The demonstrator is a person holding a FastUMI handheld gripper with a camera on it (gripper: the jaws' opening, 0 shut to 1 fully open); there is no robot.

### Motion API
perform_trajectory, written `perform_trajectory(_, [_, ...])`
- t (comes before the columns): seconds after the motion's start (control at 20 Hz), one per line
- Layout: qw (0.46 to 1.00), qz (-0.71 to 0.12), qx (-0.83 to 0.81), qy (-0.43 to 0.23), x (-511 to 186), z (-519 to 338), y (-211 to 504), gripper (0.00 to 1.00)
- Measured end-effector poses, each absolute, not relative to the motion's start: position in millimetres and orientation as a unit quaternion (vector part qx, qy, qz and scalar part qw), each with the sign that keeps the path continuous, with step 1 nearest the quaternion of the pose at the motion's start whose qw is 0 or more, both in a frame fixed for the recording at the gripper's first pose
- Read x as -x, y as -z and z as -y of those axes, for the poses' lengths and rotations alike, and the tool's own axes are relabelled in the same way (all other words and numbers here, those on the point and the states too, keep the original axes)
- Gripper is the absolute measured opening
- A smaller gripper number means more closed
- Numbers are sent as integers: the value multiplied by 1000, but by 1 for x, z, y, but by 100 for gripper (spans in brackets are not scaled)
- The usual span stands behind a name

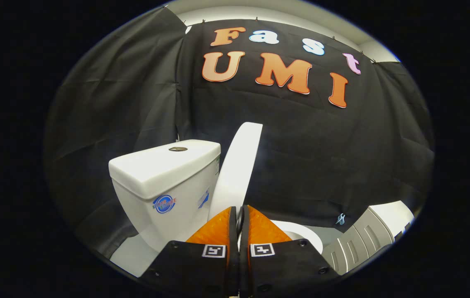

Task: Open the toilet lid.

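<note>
The toilet lid (237, 165) already stands raised, nearly upright, just beside the cistern (164, 182) and close to leaning on it. The gripper (241, 225) has its 2 fingers pressed together on the lid's lower edge. By my judgement only the last tilt toward the cistern and letting go remain.

Gripper (240, 217) pointing forward and slightly upward, fingers (218, 227) drawn nearly together, just a thin slit left between them. Pinching the edge of the raised lid (237, 169) in that slit, one finger pressing on each face. Both fingers sitting level, side by side, tips meeting at the lid's lower edge. Square markers showing on the two finger mounts just behind. Holding close in, the tilt following the lid's upward lean.
</note>
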State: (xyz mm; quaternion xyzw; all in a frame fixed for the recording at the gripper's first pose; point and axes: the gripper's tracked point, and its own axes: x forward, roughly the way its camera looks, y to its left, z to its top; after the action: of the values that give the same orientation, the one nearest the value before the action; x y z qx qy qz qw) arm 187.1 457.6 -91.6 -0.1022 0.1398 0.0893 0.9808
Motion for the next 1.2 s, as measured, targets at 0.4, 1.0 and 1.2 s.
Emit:
perform_trajectory(0.4, [978, -129, 123, -110, -187, -500, 93, 9])
perform_trajectory(1.0, [974, -130, 148, -112, -183, -533, 100, 8])
perform_trajectory(1.2, [974, -129, 154, -104, -184, -534, 100, 8])
